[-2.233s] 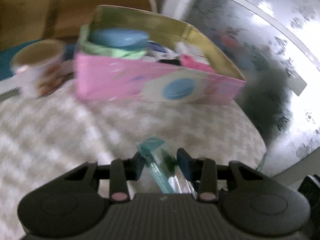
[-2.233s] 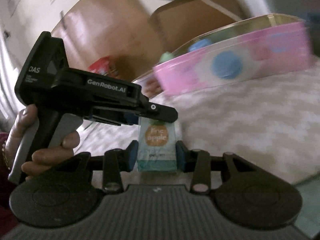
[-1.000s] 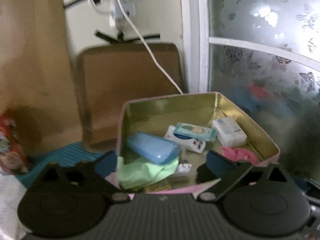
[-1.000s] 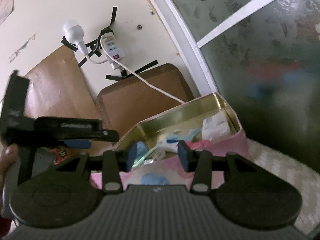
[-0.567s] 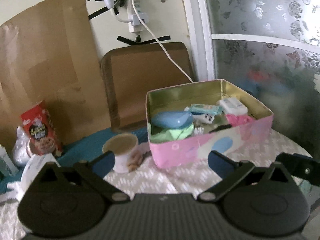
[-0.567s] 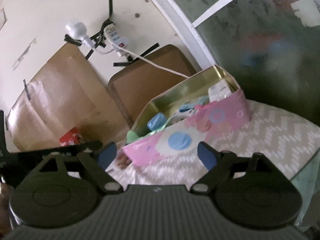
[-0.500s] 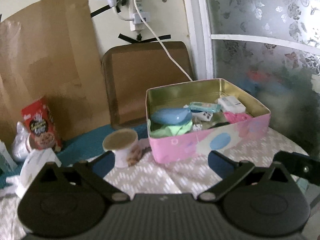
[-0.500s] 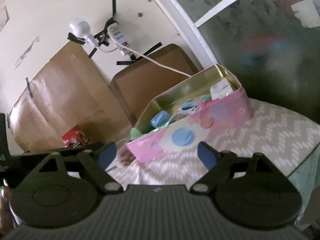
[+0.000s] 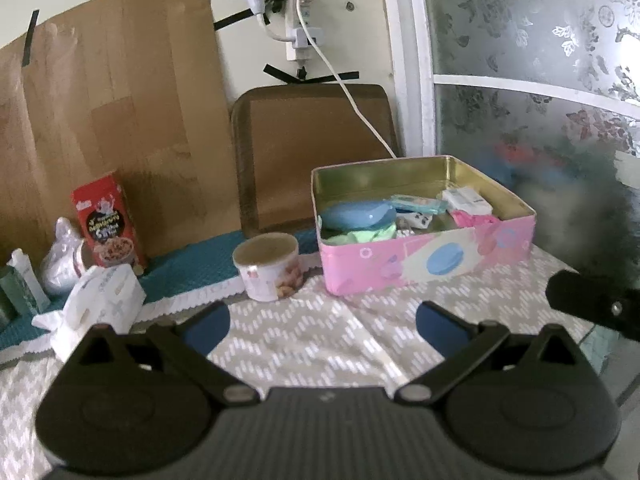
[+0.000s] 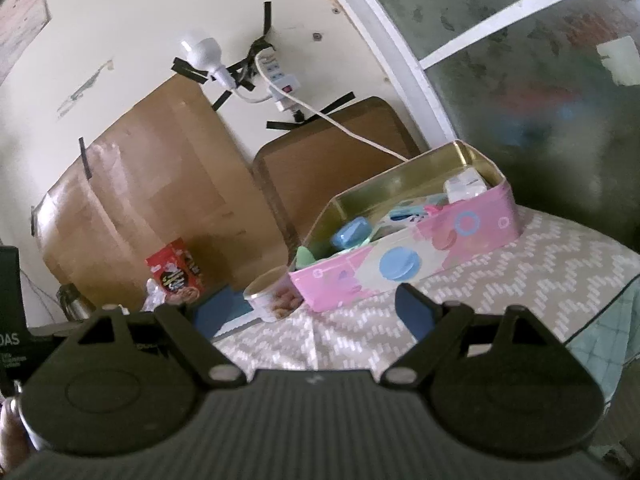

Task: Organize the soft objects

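Observation:
A pink tin box with a gold inside stands on the zigzag-patterned table; it also shows in the right wrist view. It holds a blue case, a green cloth, a teal wipes pack, a white pack and a pink soft item. My left gripper is open and empty, held back from the box. My right gripper is open and empty, also back from the box.
A small white cup stands left of the box. A white tissue pack, a red snack box and a silver bag sit at the left. A brown tray leans on the wall. The table edge is at the right.
Both grippers held a small pouch together, then let go and opened. Both have pulled back and away from the pink box, which looks smaller now.

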Motion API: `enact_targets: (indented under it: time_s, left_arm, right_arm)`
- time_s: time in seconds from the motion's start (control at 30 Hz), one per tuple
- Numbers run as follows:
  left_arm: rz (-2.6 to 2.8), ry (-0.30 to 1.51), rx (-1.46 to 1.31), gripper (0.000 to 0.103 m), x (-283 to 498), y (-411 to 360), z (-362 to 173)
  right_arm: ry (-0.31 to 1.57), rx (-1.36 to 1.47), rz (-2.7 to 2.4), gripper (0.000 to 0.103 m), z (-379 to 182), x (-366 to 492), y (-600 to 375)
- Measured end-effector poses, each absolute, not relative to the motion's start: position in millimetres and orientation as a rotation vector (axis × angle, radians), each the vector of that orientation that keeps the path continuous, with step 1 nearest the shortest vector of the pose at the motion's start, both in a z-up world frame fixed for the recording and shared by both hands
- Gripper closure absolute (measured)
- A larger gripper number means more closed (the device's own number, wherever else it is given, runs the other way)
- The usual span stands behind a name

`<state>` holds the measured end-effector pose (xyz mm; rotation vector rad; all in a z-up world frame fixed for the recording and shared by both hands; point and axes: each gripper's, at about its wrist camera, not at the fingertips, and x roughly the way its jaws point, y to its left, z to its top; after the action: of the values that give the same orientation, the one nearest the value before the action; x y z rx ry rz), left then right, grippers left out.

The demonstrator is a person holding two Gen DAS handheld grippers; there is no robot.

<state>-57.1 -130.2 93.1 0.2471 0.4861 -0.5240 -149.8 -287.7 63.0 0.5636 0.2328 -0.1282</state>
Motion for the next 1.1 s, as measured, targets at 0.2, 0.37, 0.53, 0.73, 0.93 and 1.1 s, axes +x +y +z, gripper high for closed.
enact_targets:
  time_s: [0.2, 0.37, 0.53, 0.73, 0.93, 1.1]
  left_arm:
    - [-0.547, 0.520, 0.238, 0.000, -63.3, -126.6, 88.7]
    - [-0.574, 0.539, 0.255, 0.000, -70.7, -128.7, 85.7]
    - [-0.592, 0.587, 0.286, 0.000, -74.2, -132.6, 76.1]
    - [-0.608, 0.642, 0.286, 0.000, -71.8, -134.7, 61.4]
    - [-0.596, 0.655, 0.289, 0.000, -65.6, -136.4, 53.4]
    - [-0.584, 0.671, 0.295, 0.000, -57.9, -140.6, 47.5]
  right_arm:
    - [0.231, 0.556, -0.111, 0.013, 64.5, -154.1, -284.2]
    - [0.222, 0.553, -0.111, 0.013, 65.7, -157.9, -282.8]
    - [0.221, 0.564, -0.116, 0.013, 63.2, -157.4, -285.3]
    - [0.239, 0.579, -0.127, 0.013, 55.2, -153.2, -288.1]
    - [0.239, 0.576, -0.155, 0.013, 50.5, -151.3, -289.5]
    - [0.245, 0.560, -0.173, 0.013, 45.6, -146.7, -290.2]
